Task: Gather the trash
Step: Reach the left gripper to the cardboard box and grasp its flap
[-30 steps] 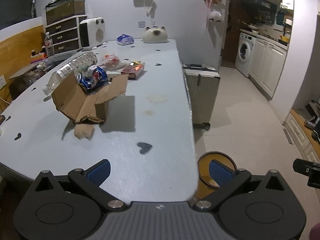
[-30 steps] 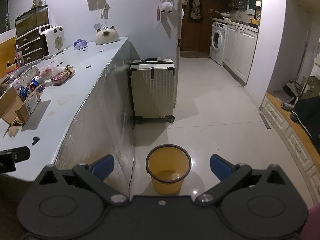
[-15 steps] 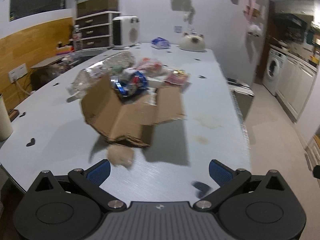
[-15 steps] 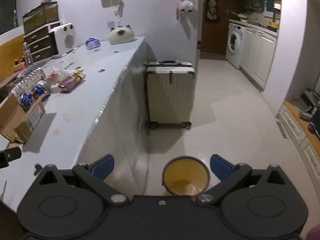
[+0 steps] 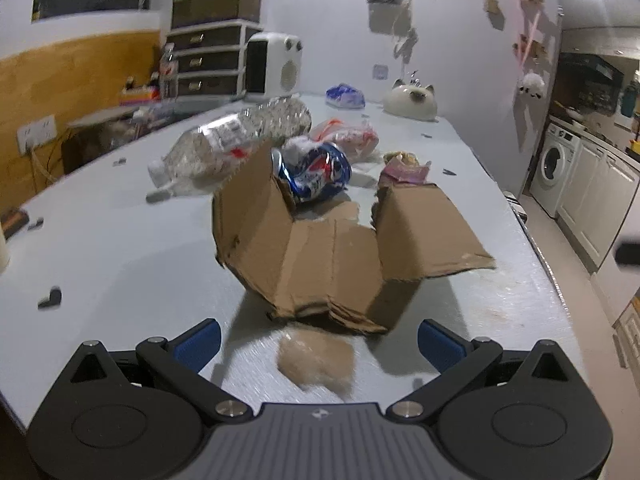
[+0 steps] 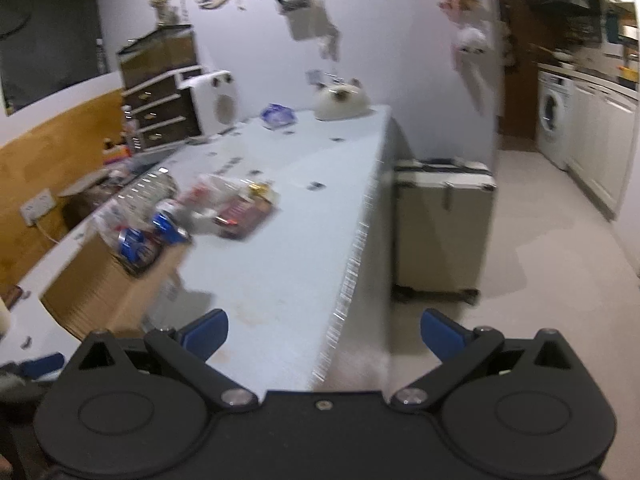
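A torn cardboard box (image 5: 340, 252) sits crumpled on the pale blue table (image 5: 120, 248), straight ahead of the left gripper (image 5: 318, 340) and centred between its two blue-padded fingers (image 5: 198, 338). A small scrap of brown cardboard (image 5: 316, 360) lies on the table just in front of the box, nearest the gripper and inside the gap between the fingers. The fingers are spread wide and hold nothing; neither pad touches the box or the scrap.

Behind the box lie a crushed blue drink can (image 5: 316, 172), a crumpled clear plastic bottle (image 5: 236, 140) on its side to the left, a red-and-white plastic bag (image 5: 348, 136) and a pink snack wrapper (image 5: 404, 168) to the right. Farther back on the table stand a white heater (image 5: 272, 64), a blue tissue pack (image 5: 345, 96) and a cat-shaped ornament (image 5: 410, 100).

The right gripper (image 6: 324, 334) hangs over the table's near right edge, its blue fingers (image 6: 206, 334) also spread wide and empty. In its blurred view the cardboard box (image 6: 112, 288) lies to the left of the fingers, with the can (image 6: 160, 232) and wrappers beyond it. A light-coloured suitcase (image 6: 442, 232) stands on the floor beside the table, and a washing machine (image 6: 554, 116) is at the far right.
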A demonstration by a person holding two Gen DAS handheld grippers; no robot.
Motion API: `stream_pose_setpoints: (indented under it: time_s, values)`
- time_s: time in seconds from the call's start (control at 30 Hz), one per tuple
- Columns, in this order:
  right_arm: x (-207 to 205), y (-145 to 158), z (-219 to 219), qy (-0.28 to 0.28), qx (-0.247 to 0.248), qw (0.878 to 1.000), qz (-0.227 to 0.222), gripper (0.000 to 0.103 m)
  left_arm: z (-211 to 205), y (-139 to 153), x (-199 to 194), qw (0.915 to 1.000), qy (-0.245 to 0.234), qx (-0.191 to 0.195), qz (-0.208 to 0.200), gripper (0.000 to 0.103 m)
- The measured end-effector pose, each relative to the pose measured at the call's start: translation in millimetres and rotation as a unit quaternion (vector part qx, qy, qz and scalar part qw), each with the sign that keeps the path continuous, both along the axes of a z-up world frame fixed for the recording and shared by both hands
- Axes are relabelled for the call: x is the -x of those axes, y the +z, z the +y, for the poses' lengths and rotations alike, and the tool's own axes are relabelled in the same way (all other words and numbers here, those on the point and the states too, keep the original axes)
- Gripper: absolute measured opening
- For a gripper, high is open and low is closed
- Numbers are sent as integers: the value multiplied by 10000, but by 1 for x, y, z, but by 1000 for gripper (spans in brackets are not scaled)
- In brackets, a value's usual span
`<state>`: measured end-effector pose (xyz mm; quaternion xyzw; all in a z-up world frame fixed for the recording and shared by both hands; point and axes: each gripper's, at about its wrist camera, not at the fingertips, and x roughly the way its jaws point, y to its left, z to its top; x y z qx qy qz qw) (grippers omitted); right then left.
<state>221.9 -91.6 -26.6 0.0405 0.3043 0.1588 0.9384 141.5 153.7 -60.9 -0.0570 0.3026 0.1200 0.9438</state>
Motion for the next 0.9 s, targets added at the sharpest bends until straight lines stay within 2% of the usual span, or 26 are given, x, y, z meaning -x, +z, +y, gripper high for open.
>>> stream_pose_setpoints:
  time_s: [0.13, 0.27, 0.37, 0.47, 0.57, 0.63, 0.7, 0.83, 0.9]
  values:
    - [-18, 8, 32, 468, -177, 9987, 52, 103, 8, -5, -5, 9996, -188, -208, -36, 103]
    - [-44, 6, 58, 857, -736, 9919, 579, 103, 12, -8, -11, 9986, -380, -343, -109, 103]
    - [-64, -2, 73, 1028, -1294, 9803, 1077, 92, 12, -10, -13, 9974, -554, -418, -186, 103]
    - [-81, -13, 89, 1115, -1472, 9716, 1482, 85, 14, -12, -18, 9971, -578, -469, -143, 103]
    - [-91, -21, 101, 1295, -1689, 9607, 1785, 58, 13, -12, -19, 9961, -669, -524, -242, 103]
    - [-94, -22, 109, 1406, -1766, 9548, 1936, 30, 10, -12, -18, 9948, -756, -588, -353, 103]
    - [-94, -25, 115, 1470, -1796, 9516, 2017, 16, 7, -11, -19, 9937, -838, -630, -389, 102]
    - [-88, -24, 124, 1594, -2014, 9417, 2175, 6, 4, -6, -20, 9922, -903, -652, -566, 96]
    - [-85, -22, 128, 1613, -2051, 9397, 2211, 6, 3, -4, -20, 9921, -900, -590, -646, 88]
